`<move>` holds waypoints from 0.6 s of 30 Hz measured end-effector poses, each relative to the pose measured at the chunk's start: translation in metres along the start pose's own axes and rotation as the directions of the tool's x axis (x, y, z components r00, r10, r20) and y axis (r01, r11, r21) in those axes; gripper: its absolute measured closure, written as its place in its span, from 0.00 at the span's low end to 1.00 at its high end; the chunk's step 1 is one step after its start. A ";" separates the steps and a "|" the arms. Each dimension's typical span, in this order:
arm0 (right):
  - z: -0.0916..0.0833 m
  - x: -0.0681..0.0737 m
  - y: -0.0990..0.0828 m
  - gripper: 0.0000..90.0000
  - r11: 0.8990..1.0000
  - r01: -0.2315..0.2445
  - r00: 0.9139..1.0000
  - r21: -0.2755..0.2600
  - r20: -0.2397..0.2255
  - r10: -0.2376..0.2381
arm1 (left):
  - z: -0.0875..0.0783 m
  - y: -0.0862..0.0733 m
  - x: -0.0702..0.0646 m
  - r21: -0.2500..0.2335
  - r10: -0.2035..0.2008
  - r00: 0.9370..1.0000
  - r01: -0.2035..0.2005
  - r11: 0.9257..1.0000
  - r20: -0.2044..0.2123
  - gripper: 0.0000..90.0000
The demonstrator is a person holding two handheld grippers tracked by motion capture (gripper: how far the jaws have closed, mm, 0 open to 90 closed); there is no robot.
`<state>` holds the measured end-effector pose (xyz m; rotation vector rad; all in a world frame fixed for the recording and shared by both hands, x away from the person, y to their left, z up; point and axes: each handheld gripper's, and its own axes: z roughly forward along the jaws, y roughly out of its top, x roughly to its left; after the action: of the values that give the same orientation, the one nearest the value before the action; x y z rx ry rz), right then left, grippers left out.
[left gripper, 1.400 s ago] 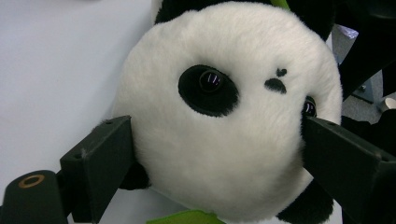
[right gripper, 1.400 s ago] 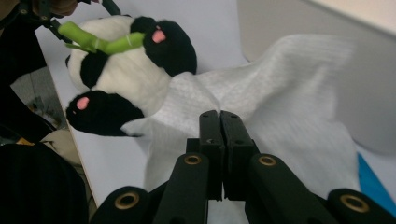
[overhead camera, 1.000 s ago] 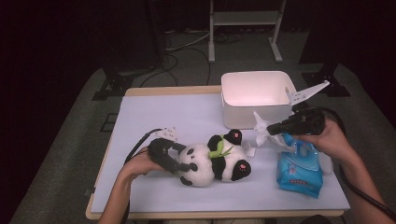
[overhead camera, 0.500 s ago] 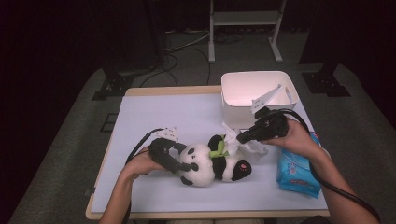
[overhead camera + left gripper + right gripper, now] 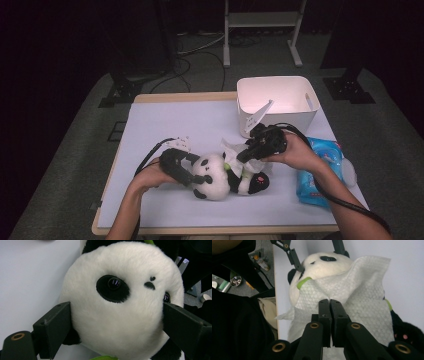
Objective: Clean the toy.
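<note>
Your left tool (image 5: 112,322) clamped the panda's (image 5: 220,175) head on the bench (image 5: 165,120); your right tool (image 5: 329,305), pinching a wipe (image 5: 352,290), laid it over the panda, wiping barely begun.

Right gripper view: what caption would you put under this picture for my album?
Right hand-held gripper, jaws shut on a white embossed wet wipe, lays it over a black-and-white plush panda on the pale table.
</note>
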<state>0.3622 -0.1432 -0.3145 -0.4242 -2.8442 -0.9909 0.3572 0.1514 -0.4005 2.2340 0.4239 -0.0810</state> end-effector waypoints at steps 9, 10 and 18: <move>0.000 -0.005 -0.016 0.76 0.999 -0.030 0.996 0.017 0.080 0.028 | 0.000 0.000 -0.001 0.001 -0.001 1.000 0.001 1.000 -0.003 0.11; 0.000 -0.005 -0.016 0.76 0.999 -0.030 0.996 0.017 0.080 0.028 | 0.000 0.000 -0.001 0.001 -0.001 1.000 0.001 1.000 -0.003 0.11; 0.006 -0.014 -0.032 0.66 0.999 -0.047 0.991 0.021 0.124 0.045 | 0.000 0.001 0.000 -0.004 0.003 1.000 -0.003 1.000 0.000 0.12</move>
<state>0.3657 -0.1669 -0.3408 -0.5650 -2.9367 -0.9535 0.3574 0.1504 -0.3998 2.2309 0.4202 -0.0780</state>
